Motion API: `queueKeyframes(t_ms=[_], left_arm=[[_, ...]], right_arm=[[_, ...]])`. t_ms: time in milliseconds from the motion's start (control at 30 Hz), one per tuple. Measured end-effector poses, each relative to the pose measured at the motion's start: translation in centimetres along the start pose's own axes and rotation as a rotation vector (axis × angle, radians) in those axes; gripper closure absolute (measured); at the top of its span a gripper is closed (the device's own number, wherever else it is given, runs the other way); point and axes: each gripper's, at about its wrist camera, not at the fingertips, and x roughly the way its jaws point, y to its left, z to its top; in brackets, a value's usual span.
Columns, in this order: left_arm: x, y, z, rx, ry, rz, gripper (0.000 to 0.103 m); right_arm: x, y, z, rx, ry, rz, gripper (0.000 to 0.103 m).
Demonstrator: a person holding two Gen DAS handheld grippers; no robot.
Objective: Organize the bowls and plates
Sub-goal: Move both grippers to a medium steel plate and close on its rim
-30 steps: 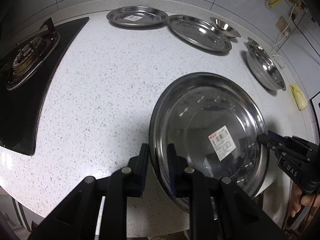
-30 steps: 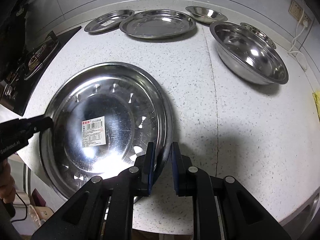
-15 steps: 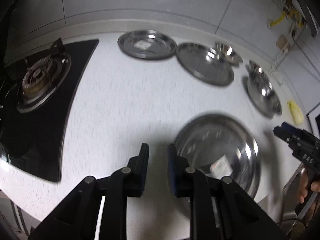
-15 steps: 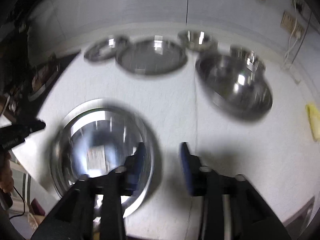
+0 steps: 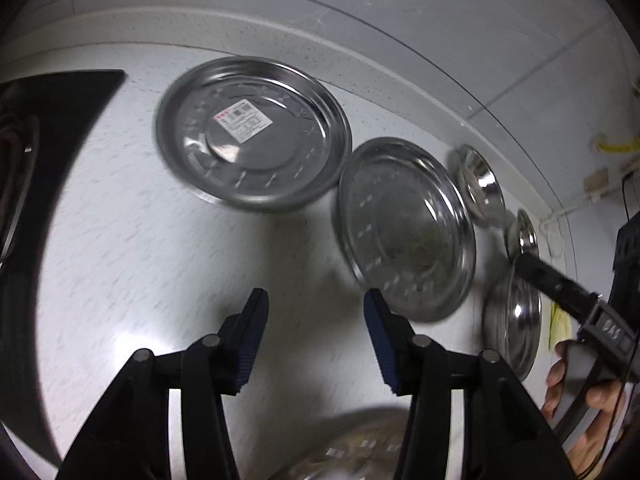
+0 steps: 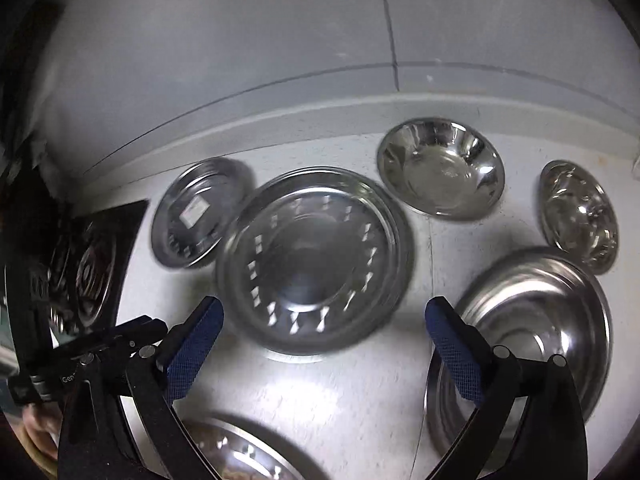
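Observation:
My left gripper (image 5: 316,316) is open and empty above the white counter, short of a steel plate with a sticker (image 5: 252,136) and a larger plain steel plate (image 5: 404,224). My right gripper (image 6: 322,320) is open wide and empty, in front of that larger plate (image 6: 316,260). The sticker plate (image 6: 192,224) lies left of it. Two small bowls (image 6: 440,168) (image 6: 576,212) stand at the back, and a big bowl (image 6: 532,332) at the right. The big plate I held lies on the counter below both grippers (image 5: 360,444) (image 6: 236,452).
A black gas hob (image 5: 24,200) fills the counter's left end; it also shows in the right wrist view (image 6: 88,272). The tiled wall (image 6: 320,40) rises just behind the dishes. Wall sockets and cables (image 5: 600,184) are at the far right.
Both grippers let go of the big sticker plate, opened, and moved forward toward the dishes at the back. That plate now lies near the counter's front edge.

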Motion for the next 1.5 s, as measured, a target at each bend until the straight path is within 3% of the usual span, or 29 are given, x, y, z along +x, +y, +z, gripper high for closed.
queueKeyframes(t_ms=[233,600,867,1200,1333,1500], left_arm=[[3.3,-1.0,1.7,-0.029,0.053,-0.023,0.055],[5.4,-2.5,3.3,-0.042,0.051,-0.004,0.055],[5.9,-2.4,3.7,-0.045,0.05,0.006,0.055],[6.2,-3.0,3.3,-0.006,0.025,0.009,0.055],[6.3,-3.1,3.3,0.011,0.026,0.014,0.056],[6.4,-3.4,3.1,0.048,0.022,0.031,0.058]], right_arm=[[4.0,-1.8,1.9,0.026,0.093,-0.034,0.004],[7.4,-2.2,3.3,-0.031,0.174,-0.053,0.004],[9.1,-2.8,3.5,-0.022,0.204,-0.064,0.031],[10.4,-1.7,3.3,-0.057,0.181,-0.118,0.037],[10.4,-1.6,3.4,-0.07,0.175,-0.125,0.061],[10.8,-2.2,3.4,-0.076,0.19,-0.13,0.073]])
